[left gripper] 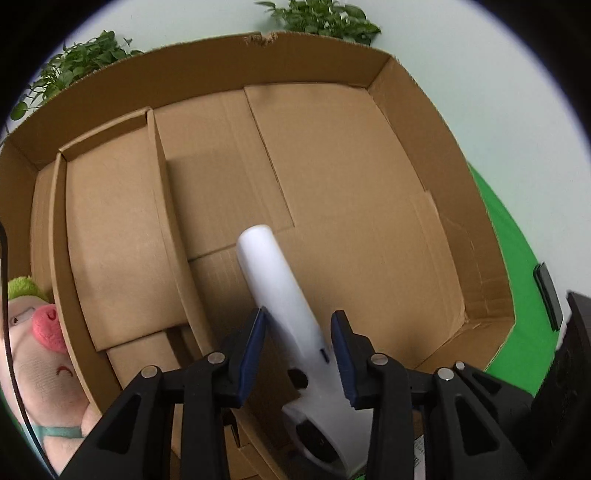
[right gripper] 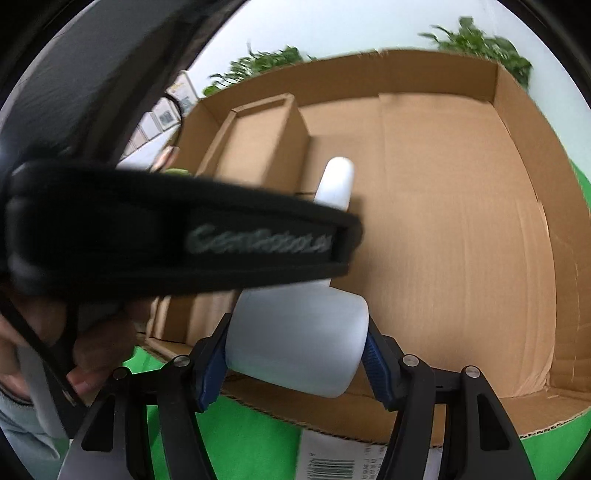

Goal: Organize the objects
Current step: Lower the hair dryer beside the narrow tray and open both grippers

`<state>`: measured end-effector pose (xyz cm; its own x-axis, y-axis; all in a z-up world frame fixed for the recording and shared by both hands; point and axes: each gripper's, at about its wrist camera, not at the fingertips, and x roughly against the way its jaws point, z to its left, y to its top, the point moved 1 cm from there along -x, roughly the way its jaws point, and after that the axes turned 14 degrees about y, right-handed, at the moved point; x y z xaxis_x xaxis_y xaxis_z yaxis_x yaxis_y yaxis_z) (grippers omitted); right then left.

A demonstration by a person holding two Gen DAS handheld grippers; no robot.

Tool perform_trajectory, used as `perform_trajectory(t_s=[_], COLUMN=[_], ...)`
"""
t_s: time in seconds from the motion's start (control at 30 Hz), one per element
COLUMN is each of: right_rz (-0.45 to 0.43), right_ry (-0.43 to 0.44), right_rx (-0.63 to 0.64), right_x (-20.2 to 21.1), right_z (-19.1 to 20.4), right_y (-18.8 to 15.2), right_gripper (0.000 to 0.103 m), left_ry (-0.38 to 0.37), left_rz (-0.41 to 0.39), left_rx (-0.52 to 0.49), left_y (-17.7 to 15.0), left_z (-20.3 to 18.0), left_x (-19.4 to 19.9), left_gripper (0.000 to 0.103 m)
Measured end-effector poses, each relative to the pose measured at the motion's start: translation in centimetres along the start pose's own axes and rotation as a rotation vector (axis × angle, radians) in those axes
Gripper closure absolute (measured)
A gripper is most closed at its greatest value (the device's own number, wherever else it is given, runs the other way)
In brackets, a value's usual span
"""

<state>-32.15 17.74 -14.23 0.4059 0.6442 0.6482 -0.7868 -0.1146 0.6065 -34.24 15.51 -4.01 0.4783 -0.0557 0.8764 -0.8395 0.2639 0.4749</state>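
The left gripper hangs over the large open cardboard box, its blue-padded jaws set apart on either side of a white handheld device; the right pad seems to touch the device near its dark side button, while a gap shows at the left pad, so a firm grip cannot be confirmed. The device's rounded end points into the box, above the flat cardboard flaps of the bottom. A smaller cardboard tray lies inside the box along its left side. Outside the box's left wall sits a plush toy with a pink nose and green hair, and leafy plants stand behind the far wall. The right gripper is clamped on a translucent white plastic bottle just above the box's near edge. A black strap with lettering crosses the right wrist view. Green cloth covers the desk around the box.
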Motion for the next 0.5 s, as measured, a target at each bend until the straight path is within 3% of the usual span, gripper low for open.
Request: perform_trajectory(t_s=[0.17,0.5], right_rz=[0.031,0.057], right_ry=[0.034,0.110], right_rx=[-0.038,-0.092], right_x=[-1.1,-1.1], right_z=[-0.6,-0.4], right_y=[-0.1,0.9], right_gripper=[0.043,0.043], left_ry=[0.023,0.004], left_rz=[-0.001,-0.127], left_rx=[0.047,0.086], left_y=[0.1,-2.8], left_z=[0.8,3.6], left_x=[0.8,5.6], left_gripper=[0.067,0.063])
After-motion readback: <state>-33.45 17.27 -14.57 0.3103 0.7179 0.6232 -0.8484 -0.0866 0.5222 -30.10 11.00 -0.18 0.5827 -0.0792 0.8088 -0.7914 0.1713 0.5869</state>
